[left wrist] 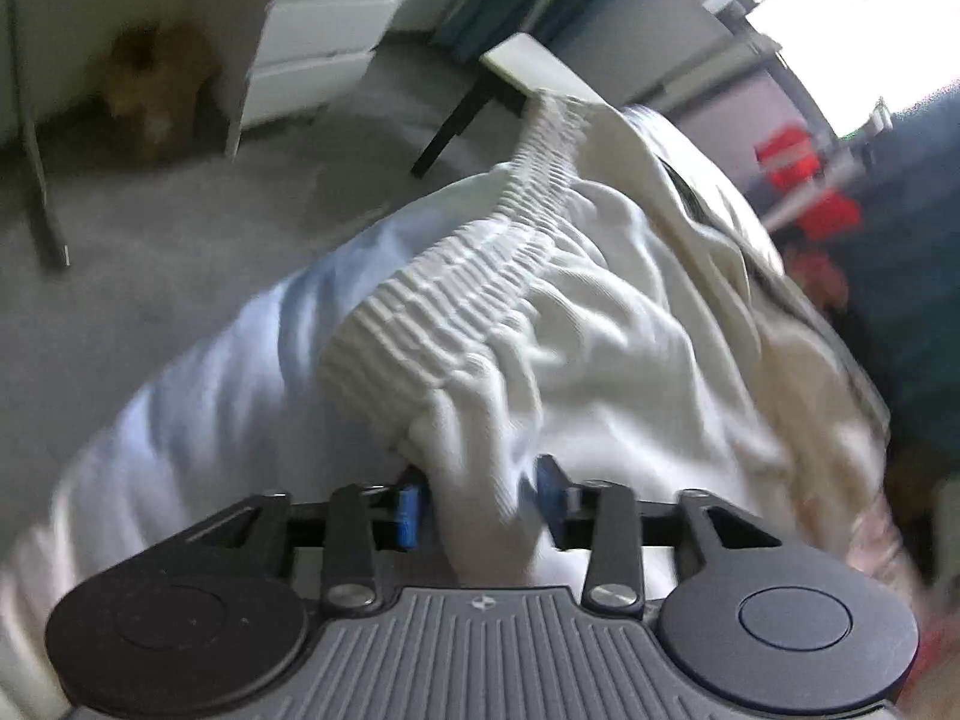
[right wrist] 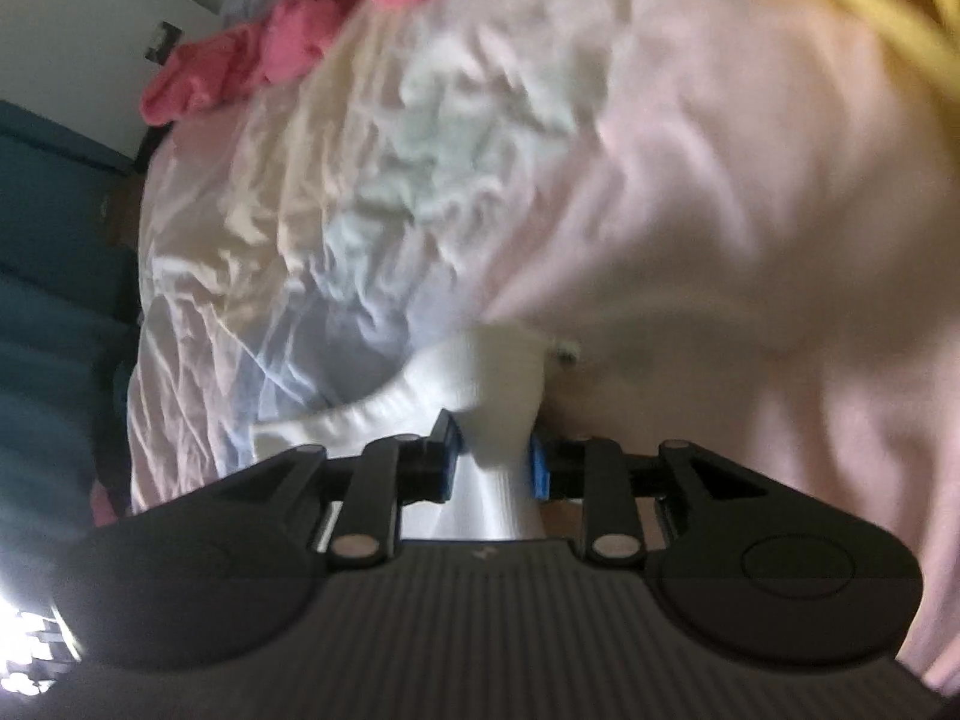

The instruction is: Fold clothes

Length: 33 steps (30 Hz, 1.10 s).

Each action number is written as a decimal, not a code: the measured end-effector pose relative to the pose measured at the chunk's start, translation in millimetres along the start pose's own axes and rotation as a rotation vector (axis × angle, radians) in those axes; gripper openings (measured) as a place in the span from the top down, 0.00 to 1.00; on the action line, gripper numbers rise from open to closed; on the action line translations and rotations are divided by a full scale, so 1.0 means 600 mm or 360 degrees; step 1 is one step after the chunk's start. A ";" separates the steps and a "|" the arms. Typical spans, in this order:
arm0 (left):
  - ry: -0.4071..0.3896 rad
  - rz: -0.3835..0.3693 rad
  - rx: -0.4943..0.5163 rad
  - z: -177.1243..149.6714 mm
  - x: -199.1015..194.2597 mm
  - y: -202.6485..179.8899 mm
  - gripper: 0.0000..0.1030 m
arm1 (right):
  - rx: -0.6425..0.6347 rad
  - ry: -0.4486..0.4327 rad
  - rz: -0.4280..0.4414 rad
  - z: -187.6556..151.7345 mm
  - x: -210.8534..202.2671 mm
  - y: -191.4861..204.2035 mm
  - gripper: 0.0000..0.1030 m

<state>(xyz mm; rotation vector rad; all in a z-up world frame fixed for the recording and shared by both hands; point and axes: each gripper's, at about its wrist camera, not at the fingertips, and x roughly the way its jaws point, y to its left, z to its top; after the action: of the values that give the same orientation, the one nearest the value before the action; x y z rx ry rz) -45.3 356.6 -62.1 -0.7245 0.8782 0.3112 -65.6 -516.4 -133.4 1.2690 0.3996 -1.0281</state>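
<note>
Holding a white garment with an elastic waistband [left wrist: 480, 276] between both tongs: my left tongs [left wrist: 480, 501] pinch a bunched fold of it just below the gathered waistband, and my right tongs [right wrist: 495, 456] pinch another white ribbed edge [right wrist: 420, 396] of what I judge to be the same piece. In the left view the garment hangs ahead of the tongs, lifted off any surface, with grey floor [left wrist: 180, 276] beyond it. In the right view, crumpled pale cloth [right wrist: 372, 192] spreads ahead of the tongs, with a pink garment [right wrist: 288, 42] farther ahead and to the left. Both views are motion-blurred.

Progress: no clean fold shows. The garment is rumpled and held up. I judge it fits either being shaken out for folding or being carried mid-fold; the pictures do not settle which.
</note>
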 end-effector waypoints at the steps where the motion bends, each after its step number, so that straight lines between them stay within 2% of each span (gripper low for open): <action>1: -0.0025 0.0026 0.0073 -0.004 -0.009 -0.011 0.36 | -0.0058 -0.0043 0.0003 0.001 -0.006 0.009 0.61; 2: -0.0075 0.0053 0.0158 -0.009 -0.021 -0.024 0.33 | -0.0116 -0.0086 0.0006 0.001 -0.012 0.018 0.50; 4: -0.0190 0.0104 0.0328 -0.023 -0.050 -0.050 0.25 | -0.0238 -0.0215 0.0039 -0.002 -0.033 0.038 0.41; 6: -0.0294 0.0134 0.0460 -0.036 -0.079 -0.075 0.21 | -0.0385 -0.0339 0.0095 -0.010 -0.054 0.065 0.39; 7: -0.0337 0.0132 0.0511 -0.038 -0.086 -0.090 0.20 | -0.0459 -0.0401 0.0123 -0.014 -0.064 0.079 0.29; 9: -0.0416 0.0117 0.0604 -0.047 -0.099 -0.130 0.19 | -0.0594 -0.0371 0.0205 -0.022 -0.062 0.102 0.23; 11: -0.0472 0.0073 0.0684 -0.060 -0.105 -0.176 0.19 | -0.0728 -0.0328 0.0289 -0.030 -0.058 0.125 0.22; 14: -0.0523 -0.0055 0.0786 -0.084 -0.101 -0.251 0.15 | -0.0922 -0.0205 0.0347 -0.053 -0.040 0.151 0.22; 18: -0.0511 -0.0246 0.0912 -0.129 -0.075 -0.357 0.11 | -0.1179 -0.0033 0.0418 -0.085 -0.014 0.185 0.23; 24: -0.0410 -0.0360 0.1076 -0.221 0.009 -0.480 0.09 | -0.1424 0.0010 0.0521 -0.118 0.006 0.211 0.23; 29: -0.0350 -0.0393 0.1164 -0.280 0.081 -0.507 0.09 | -0.1538 0.0006 0.0576 -0.109 0.039 0.205 0.23; 33: -0.0315 -0.0346 0.1260 -0.313 0.131 -0.499 0.09 | -0.1458 -0.0004 0.0564 -0.092 0.081 0.199 0.23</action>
<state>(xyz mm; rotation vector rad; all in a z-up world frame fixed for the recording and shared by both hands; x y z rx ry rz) 50.2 7.2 -69.9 -0.0450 0.6486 -0.1633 71.1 -491.7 -116.5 0.4784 0.5357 -0.4350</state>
